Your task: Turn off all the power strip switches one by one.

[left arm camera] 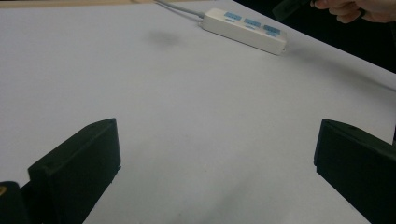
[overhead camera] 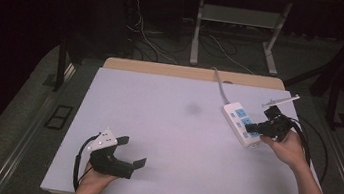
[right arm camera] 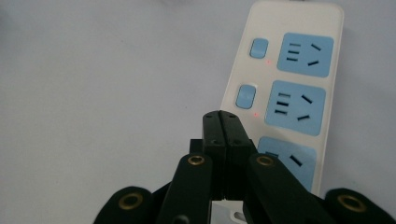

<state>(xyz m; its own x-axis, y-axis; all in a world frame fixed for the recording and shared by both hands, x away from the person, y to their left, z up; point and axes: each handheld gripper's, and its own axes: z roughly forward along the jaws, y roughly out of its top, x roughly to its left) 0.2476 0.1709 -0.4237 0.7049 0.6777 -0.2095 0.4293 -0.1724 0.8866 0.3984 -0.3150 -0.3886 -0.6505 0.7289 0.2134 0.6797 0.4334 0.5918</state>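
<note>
A white power strip with blue sockets lies on the right side of the white table. My right gripper hovers over its near end, shut with nothing between the jaws. In the right gripper view the closed tips sit just below the second blue switch and cover the spot beside the third socket. Small red lights glow beside the two visible switches. My left gripper rests at the front left, jaws wide open and empty. The left gripper view shows the power strip far off.
The strip's grey cable runs off the table's far edge. Beyond the table stand metal desk legs, with loose cables on the floor. A faint dark smudge marks the table's middle. The right hand shows in the left gripper view.
</note>
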